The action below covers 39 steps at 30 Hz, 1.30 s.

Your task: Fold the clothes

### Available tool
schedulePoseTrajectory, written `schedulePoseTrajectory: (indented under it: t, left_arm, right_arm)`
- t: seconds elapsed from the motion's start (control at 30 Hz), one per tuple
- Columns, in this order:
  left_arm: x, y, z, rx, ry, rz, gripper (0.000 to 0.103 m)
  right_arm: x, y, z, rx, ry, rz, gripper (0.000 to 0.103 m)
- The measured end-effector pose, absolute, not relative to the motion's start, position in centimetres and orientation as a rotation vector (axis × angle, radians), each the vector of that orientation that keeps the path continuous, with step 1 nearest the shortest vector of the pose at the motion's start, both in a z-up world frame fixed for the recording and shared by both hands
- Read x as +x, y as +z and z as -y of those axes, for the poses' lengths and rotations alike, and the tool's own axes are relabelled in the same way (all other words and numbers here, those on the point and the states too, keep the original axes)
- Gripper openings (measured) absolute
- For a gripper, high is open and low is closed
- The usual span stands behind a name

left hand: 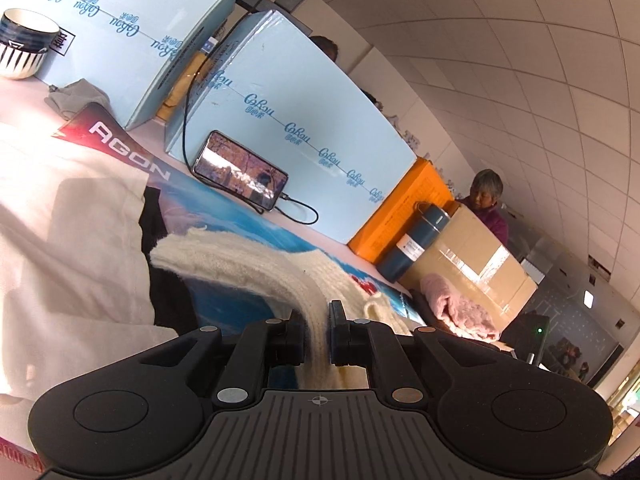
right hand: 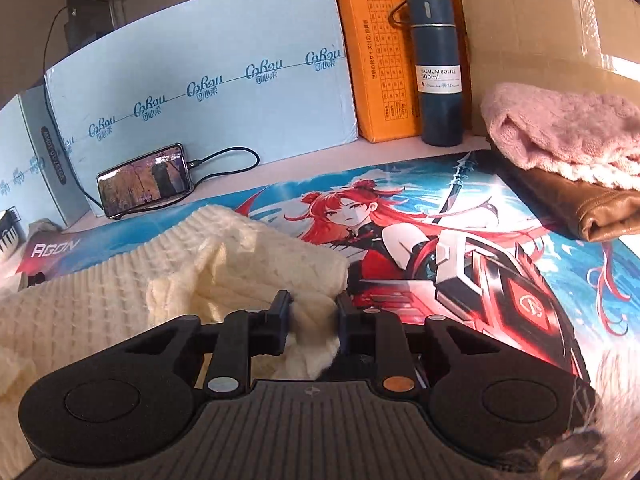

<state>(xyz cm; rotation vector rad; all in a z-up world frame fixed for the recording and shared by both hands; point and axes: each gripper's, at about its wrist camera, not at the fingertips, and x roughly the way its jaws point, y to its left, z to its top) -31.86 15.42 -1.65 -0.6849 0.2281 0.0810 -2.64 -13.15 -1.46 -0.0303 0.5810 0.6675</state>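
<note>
My left tool (left hand: 316, 334) was pinched on the ribbed edge of the cream sweater (left hand: 256, 264), its jaws nearly together with only the thickness of the knit between them. From that grip the fabric ran forward and up in a raised, draped band above the printed desk mat (left hand: 240, 216), so this edge was lifted clear of the mat rather than lying flat. My right tool (right hand: 312, 320) had a bunched fold of the same cream sweater (right hand: 172, 276) between its jaws, which stood a little wider apart because the wad of knit was thicker there. Most of the sweater spread to the left of that tool, heaped on the mat's left half, while the mat's red-haired figure lay bare to the right.

Taking the mat as my mark: a white garment (left hand: 68, 236) lay over its near-left part in the left view, with something dark (left hand: 154, 216) showing just under its edge. Behind the mat's far edge a phone (right hand: 144, 180) leaned against pale blue boxes (right hand: 200, 92), a cable plugged into it. Further right along that far edge stood an orange box (right hand: 376, 52) and a dark blue vacuum bottle (right hand: 438, 68) just in front of it, then a cardboard box (right hand: 540, 32). On the mat's far-right corner a pink knit (right hand: 560, 128) sat on top of a brown leather item (right hand: 580, 204). Striped bowls (left hand: 24, 44) stood stacked beyond the mat's left end on the tabletop (left hand: 24, 96).
</note>
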Motion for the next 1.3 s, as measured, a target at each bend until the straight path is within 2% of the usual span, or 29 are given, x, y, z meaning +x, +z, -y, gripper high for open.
schedulePoseTrajectory:
  t: [0.2,0.4,0.43,0.47,0.5,0.53,0.57,0.6,0.63,0.77,0.83,0.97,1.07,1.17,1.3]
  left_arm:
    - [-28.8,-2.5,-12.7,-0.707,-0.081,-0.287,0.009]
    - [-24.4,-3.0,-8.8,-0.637,-0.235,-0.419,0.010]
    - [-24.2,-2.9,-8.5,-0.625,-0.239,-0.424,0.010]
    - [-24.2,-2.9,-8.3,-0.613,-0.239,-0.424,0.011]
    - [-24.3,-2.8,-8.4,-0.609,-0.245,-0.421,0.018]
    - [-24.6,-2.8,-8.5,-0.607,-0.253,-0.418,0.032]
    - [-24.8,-2.7,-8.7,-0.599,-0.255,-0.424,0.041]
    - [-25.1,-2.6,-8.9,-0.590,-0.256,-0.431,0.063]
    - [-25.6,-2.2,-9.0,-0.554,-0.239,-0.429,0.072]
    - [-27.9,-0.3,-9.6,-0.384,-0.151,-0.407,0.073]
    - [-29.0,0.6,-9.9,-0.302,-0.092,-0.387,0.079]
    - [-30.3,2.4,-10.7,-0.185,0.071,-0.303,0.082]
    - [-29.3,2.5,-11.0,-0.164,0.153,-0.296,0.087]
    - [-26.3,1.3,-10.9,-0.099,0.233,-0.417,0.087]
    - [-24.5,-0.9,-11.3,-0.125,0.189,-0.563,0.086]
  right_arm:
    - [2.0,-0.8,11.4,-0.168,0.603,-0.502,0.018]
    - [6.4,-1.3,9.0,-0.227,0.569,-0.477,0.019]
    - [6.8,-1.3,9.0,-0.217,0.571,-0.476,0.022]
    - [7.1,-1.4,9.1,-0.206,0.572,-0.474,0.030]
    - [7.0,-1.4,9.4,-0.189,0.567,-0.470,0.034]
    - [6.9,-1.3,9.9,-0.172,0.556,-0.468,0.049]
    - [6.6,-1.1,10.5,-0.155,0.547,-0.464,0.062]
    - [6.1,-0.9,11.4,-0.139,0.544,-0.452,0.064]
    - [5.5,-0.7,12.2,-0.124,0.542,-0.439,0.066]
    - [1.3,0.2,15.7,-0.115,0.570,-0.355,0.076]
    - [-1.3,0.5,17.4,-0.110,0.624,-0.316,0.085]
    - [-5.5,0.8,19.9,-0.075,0.766,-0.299,0.093]
    - [-6.5,0.4,20.2,0.007,0.847,-0.416,0.094]
    - [-6.4,-0.3,19.6,0.051,0.826,-0.542,0.094]
    - [-6.7,-1.1,18.5,0.015,0.794,-0.598,0.094]
